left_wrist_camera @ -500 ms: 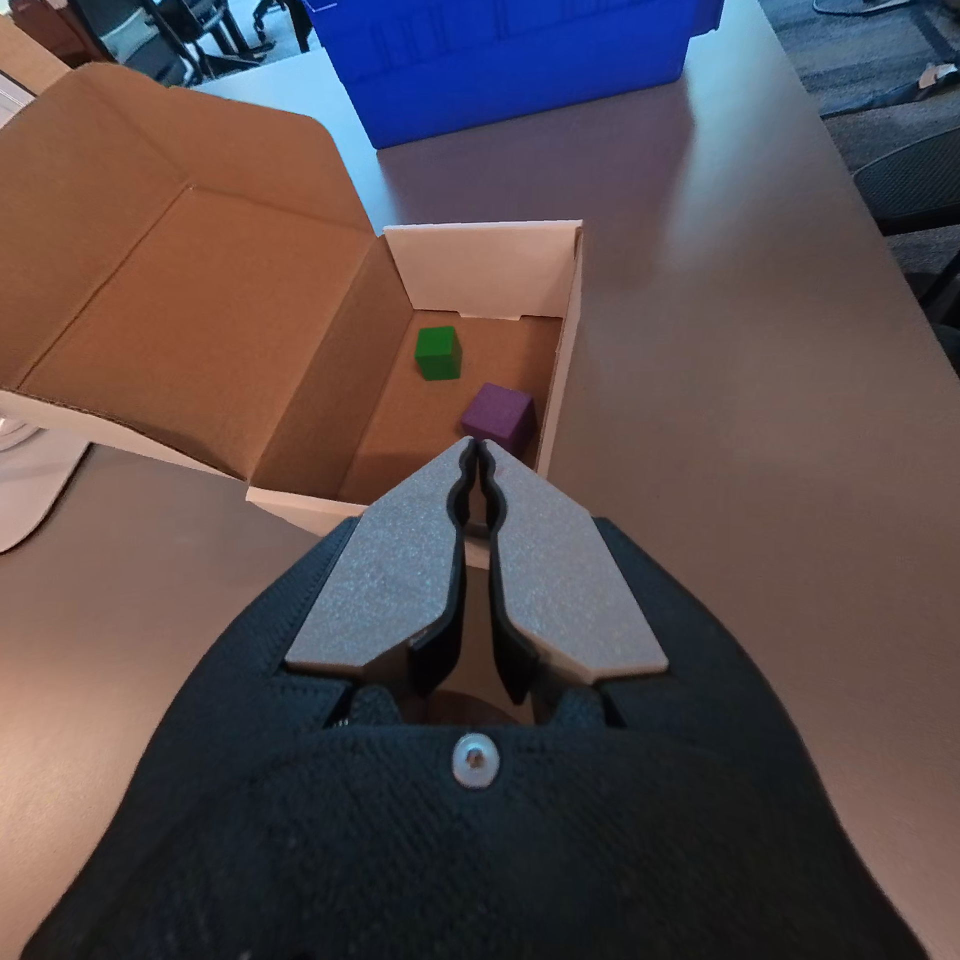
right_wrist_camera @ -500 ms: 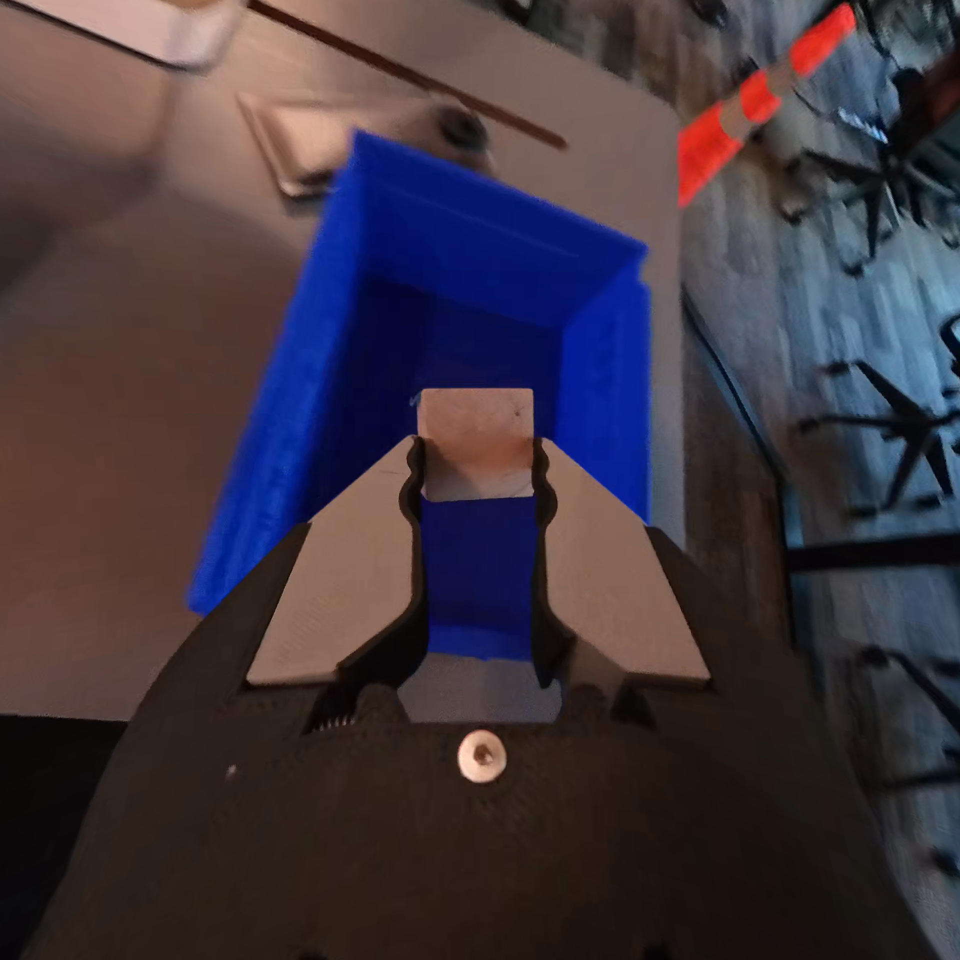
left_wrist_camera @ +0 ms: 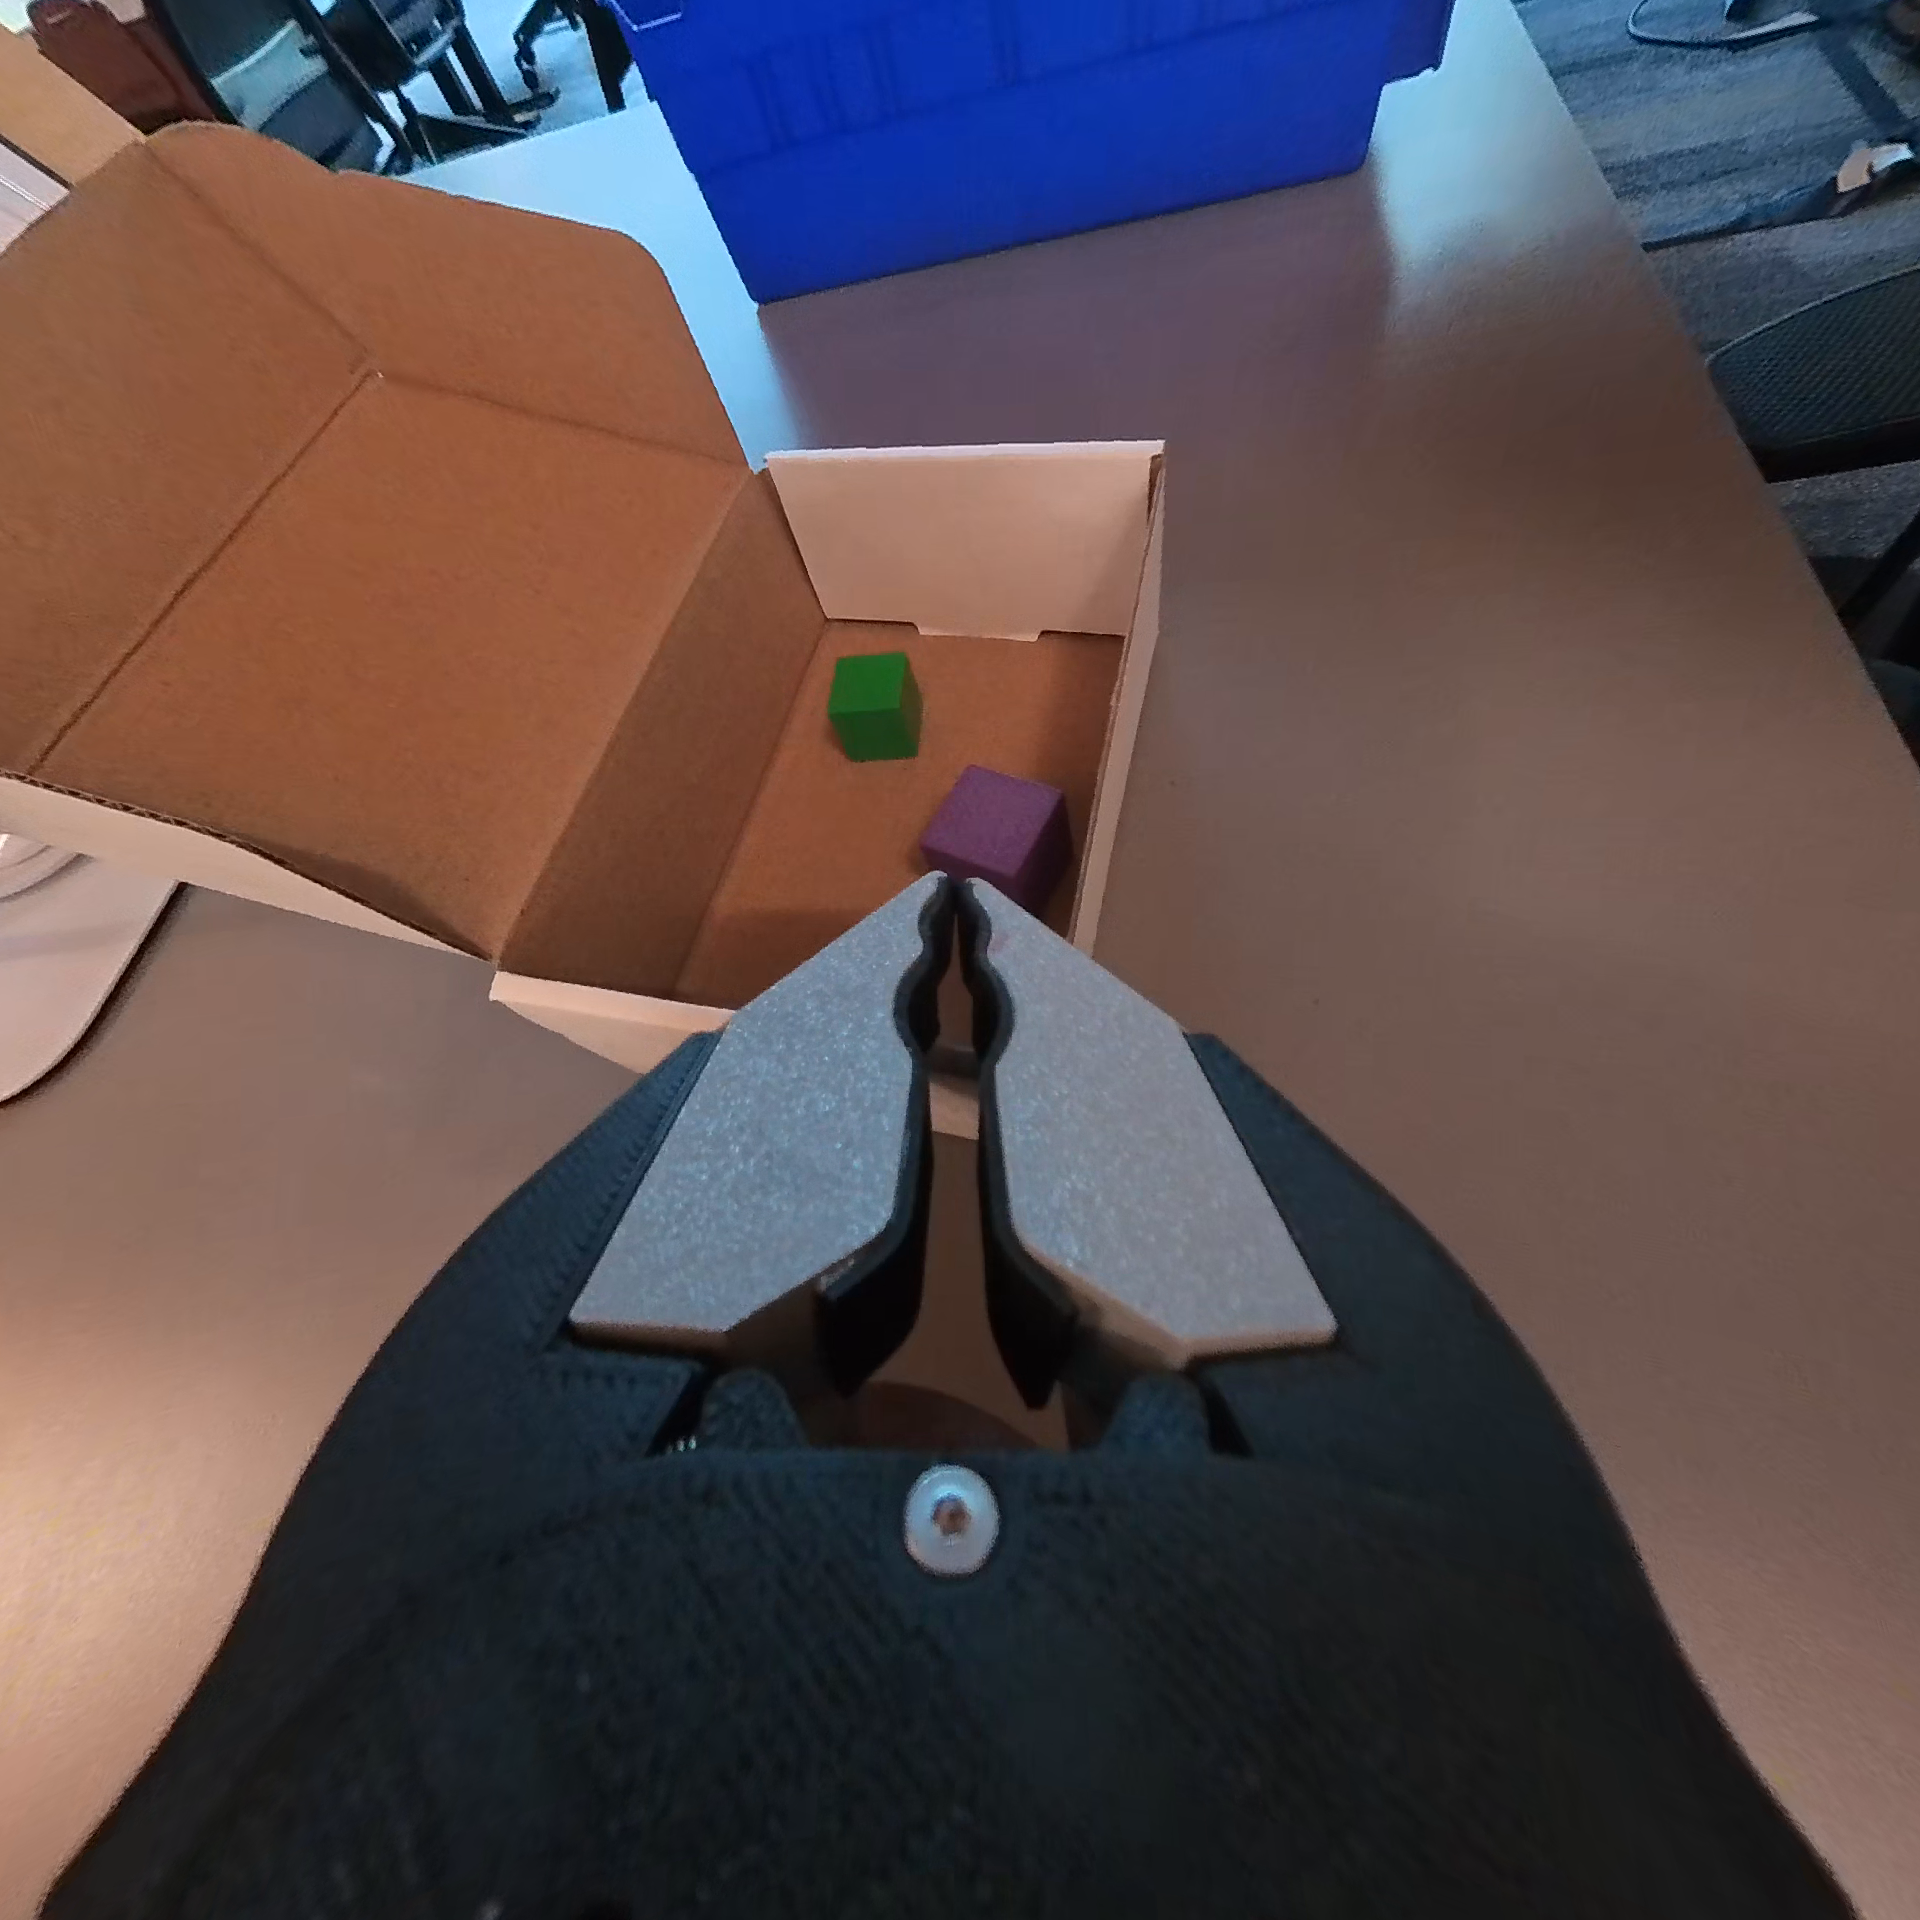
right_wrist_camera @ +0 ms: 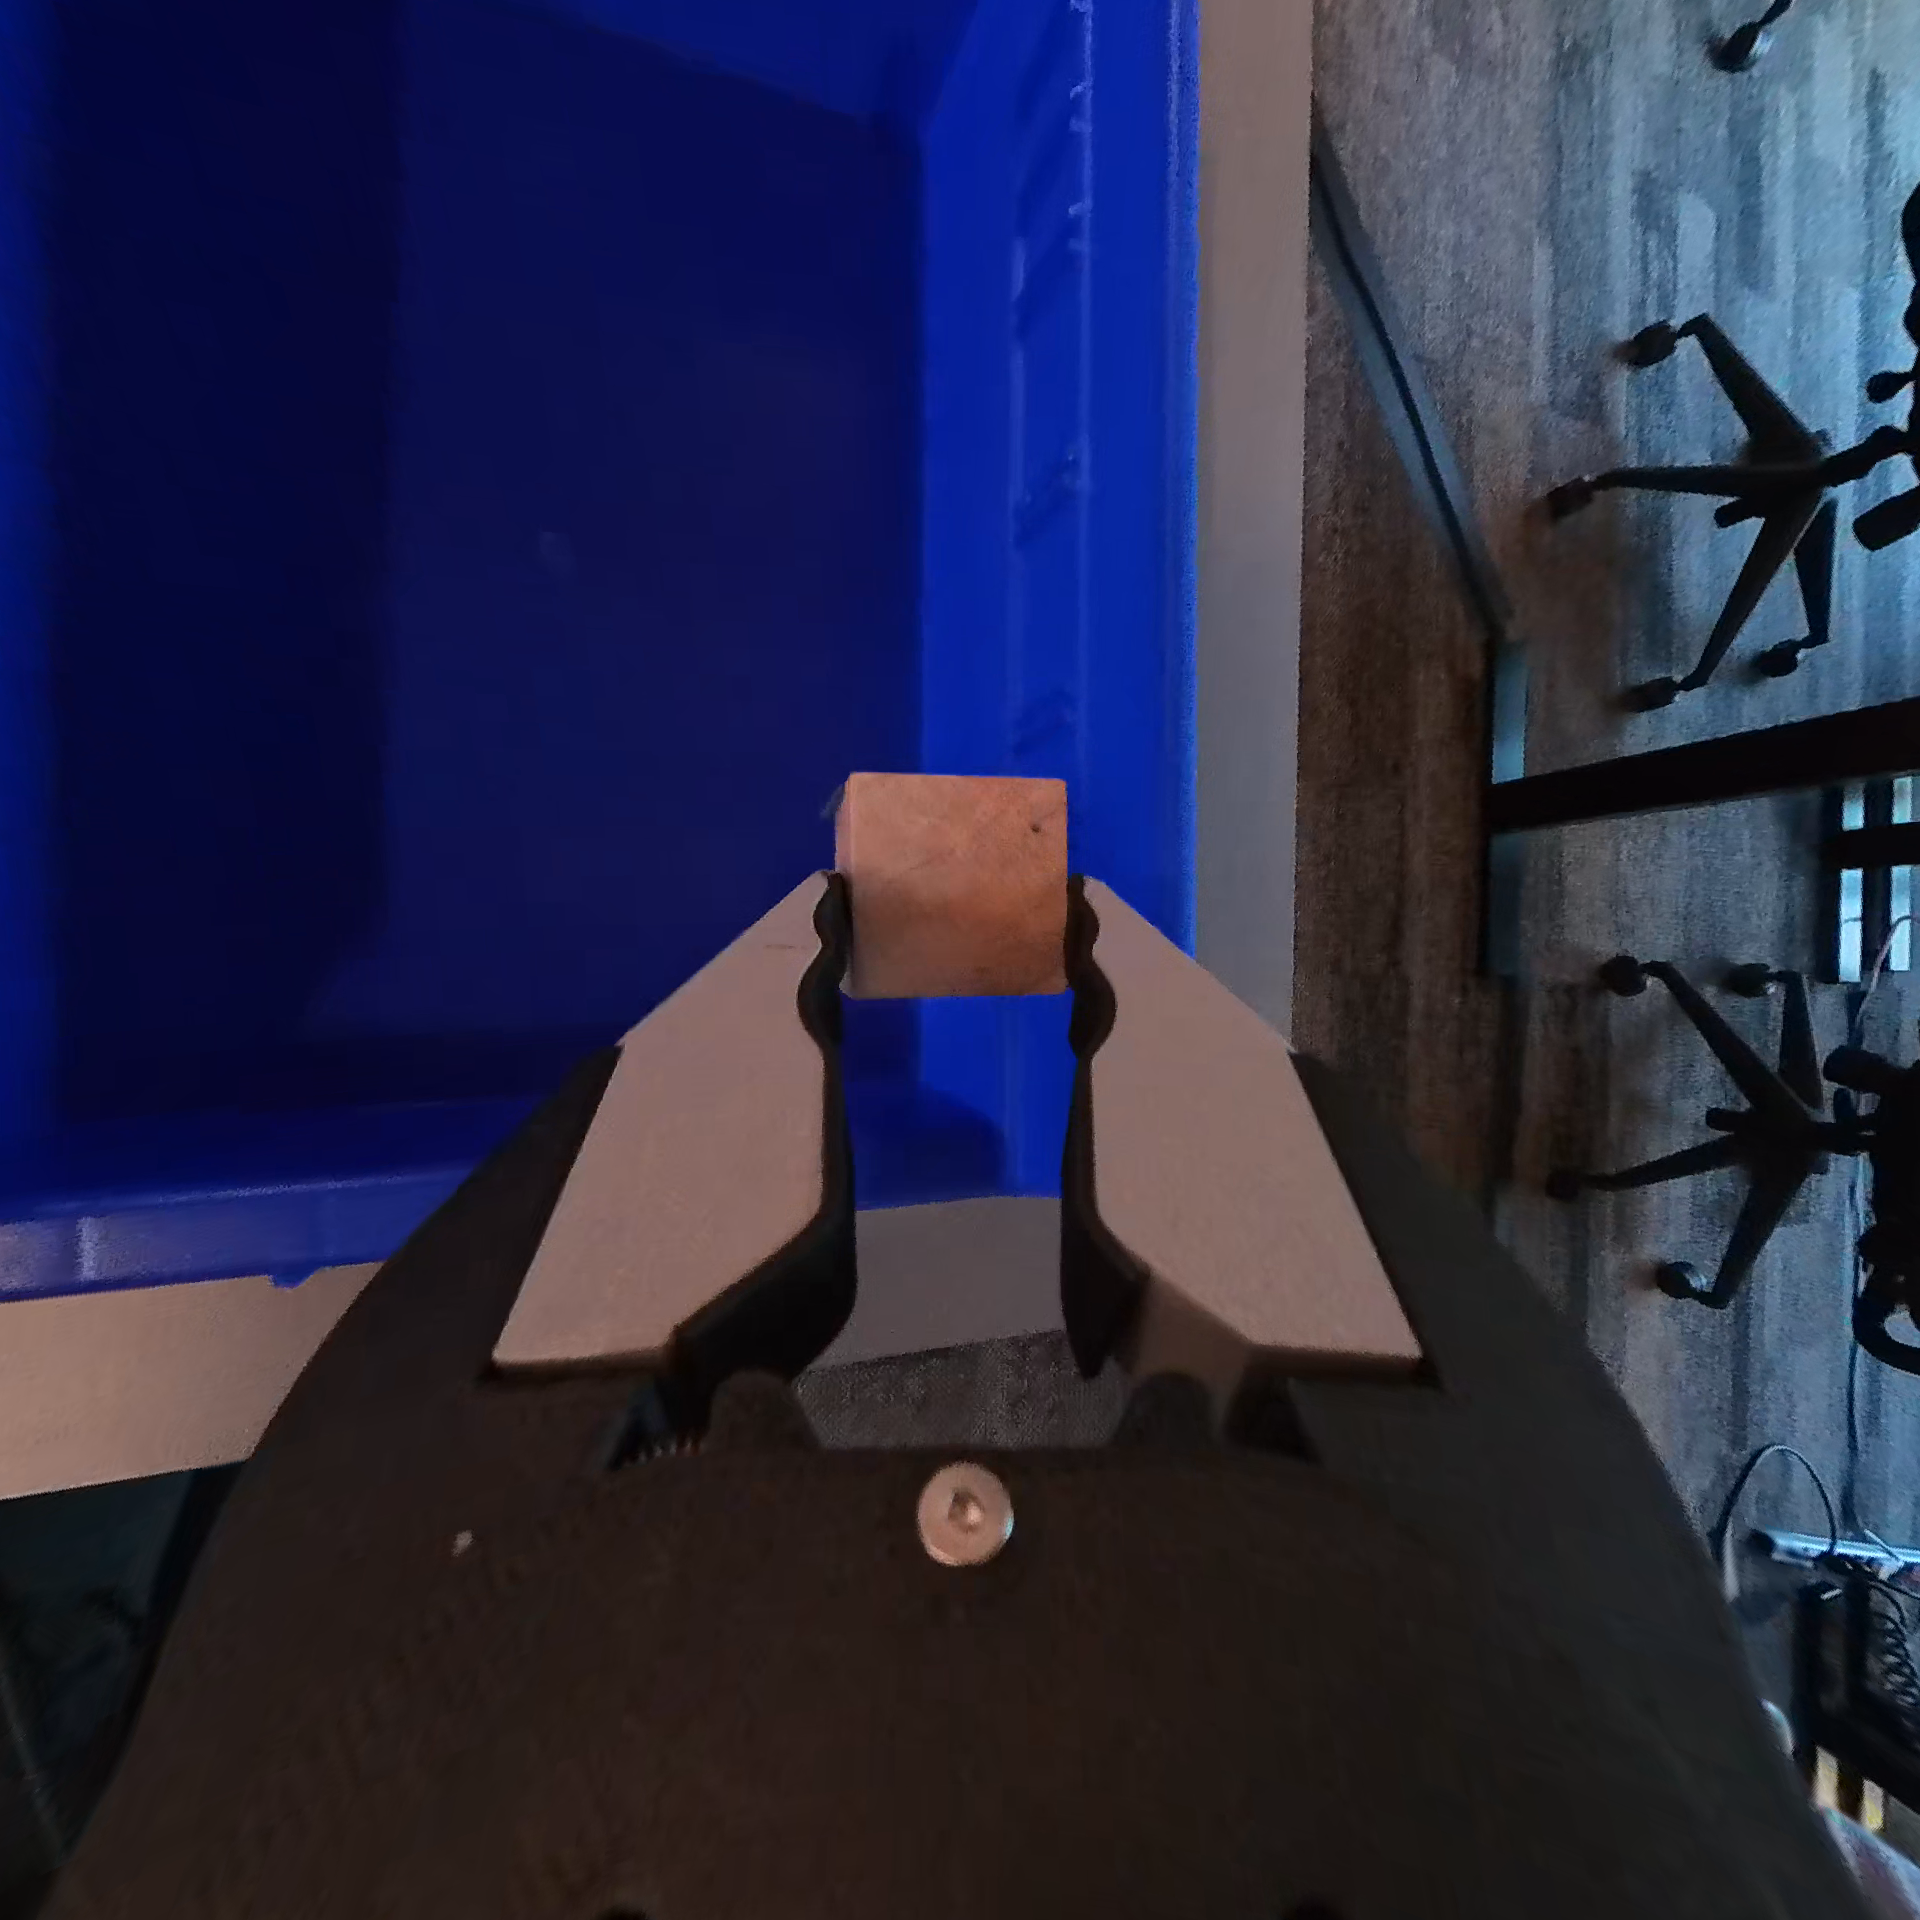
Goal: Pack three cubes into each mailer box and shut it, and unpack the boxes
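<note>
An open white mailer box (left_wrist_camera: 977,540) with a brown inside stands on the table, its lid (left_wrist_camera: 343,540) folded back to the left. A green cube (left_wrist_camera: 875,704) and a purple cube (left_wrist_camera: 1000,836) lie on its floor. My left gripper (left_wrist_camera: 954,885) is shut and empty, hovering above the box's near end, just short of the purple cube. My right gripper (right_wrist_camera: 954,883) is shut on a plain wooden cube (right_wrist_camera: 954,885) and holds it over the near right part of the blue bin (right_wrist_camera: 1060,520).
The blue bin (left_wrist_camera: 1039,135) stands at the far end of the table behind the box. The table edge runs along the right, with office chairs (right_wrist_camera: 1756,488) and grey carpet beyond. A white object (left_wrist_camera: 52,977) lies at the left edge. About 50 cm separates my left fingertips from my right.
My right gripper has moved closer to the blue bin with the wooden cube, so the bin now fills the view. My left gripper has barely moved.
</note>
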Available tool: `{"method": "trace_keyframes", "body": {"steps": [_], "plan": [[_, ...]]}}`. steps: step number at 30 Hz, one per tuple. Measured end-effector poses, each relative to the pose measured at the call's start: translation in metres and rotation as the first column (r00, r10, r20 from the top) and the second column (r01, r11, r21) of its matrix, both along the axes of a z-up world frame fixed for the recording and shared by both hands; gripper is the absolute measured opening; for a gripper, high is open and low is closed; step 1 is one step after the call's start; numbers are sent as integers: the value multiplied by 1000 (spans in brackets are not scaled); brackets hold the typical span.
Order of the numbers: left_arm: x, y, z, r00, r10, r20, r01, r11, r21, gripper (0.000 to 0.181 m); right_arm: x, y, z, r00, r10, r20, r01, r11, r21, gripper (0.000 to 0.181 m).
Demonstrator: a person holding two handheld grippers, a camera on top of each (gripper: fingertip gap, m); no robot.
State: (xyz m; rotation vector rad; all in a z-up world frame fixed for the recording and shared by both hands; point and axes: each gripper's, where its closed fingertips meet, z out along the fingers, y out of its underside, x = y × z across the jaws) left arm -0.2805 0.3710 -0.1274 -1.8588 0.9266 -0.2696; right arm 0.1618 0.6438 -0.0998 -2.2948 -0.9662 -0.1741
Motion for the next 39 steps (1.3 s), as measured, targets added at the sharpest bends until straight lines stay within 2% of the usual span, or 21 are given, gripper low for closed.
{"method": "trace_keyframes", "body": {"steps": [6, 11, 16, 20, 22, 24, 25, 27, 29, 30, 32, 34, 36, 39], "plan": [[0, 0, 0, 1000, 1, -3, -1, 1000, 0, 0, 6, -14, -23, 988, 22, 155, -6, 995, -100, 40], [0, 0, 0, 1000, 4, -7, -4, 1000, 0, 0, 8, -31, -32, 991, -16, 130, 42, 978, -204, 41], [0, 0, 0, 1000, 8, -12, -8, 1000, 0, 0, 9, -36, -23, 988, -17, 151, 46, 980, -191, 46], [0, 0, 0, 1000, 8, -4, -8, 1000, -1, 0, -5, -42, 6, 988, -16, 157, 30, 996, -89, 43], [0, 0, 0, 1000, 8, -1, -8, 1000, -5, 0, -45, -56, 28, 994, 91, 66, -89, 995, -34, 42], [0, 0, 0, 1000, 8, -1, -8, 1000, -5, 0, -105, -81, 51, 961, 268, -76, -268, 963, 2, 39], [0, 0, 0, 1000, 7, -1, -7, 1000, -4, 0, -138, -98, 61, 917, 372, -146, -374, 927, 17, 34], [0, 0, 0, 1000, 8, 0, -8, 1000, -4, 0, -203, -139, 72, 782, 560, -273, -574, 818, 31, 28], [0, 0, 0, 1000, 8, -1, -8, 1000, 1, 0, -258, -175, 73, 646, 685, -338, -718, 695, 38, 27], [0, 0, 0, 1000, 8, 0, -8, 1000, 4, 0, -282, -187, 67, 605, 717, -347, -757, 652, 27, 27], [0, 0, 0, 1000, 7, -3, -7, 1000, 12, 0, -322, -205, 48, 552, 775, -307, -817, 577, -13, 29], [0, 0, 0, 1000, 7, 3, -7, 1000, 7, 0, -353, -210, 22, 515, 837, -186, -856, 515, -52, 34], [0, 0, 0, 1000, 4, 12, -4, 1000, -2, 0, -376, -211, -3, 478, 874, -89, -876, 468, -114, 40], [0, 0, 0, 1000, -2, 9, 2, 1000, 9, 0, -403, -206, -23, 417, 909, 3, -897, 412, -159, 36]]}}
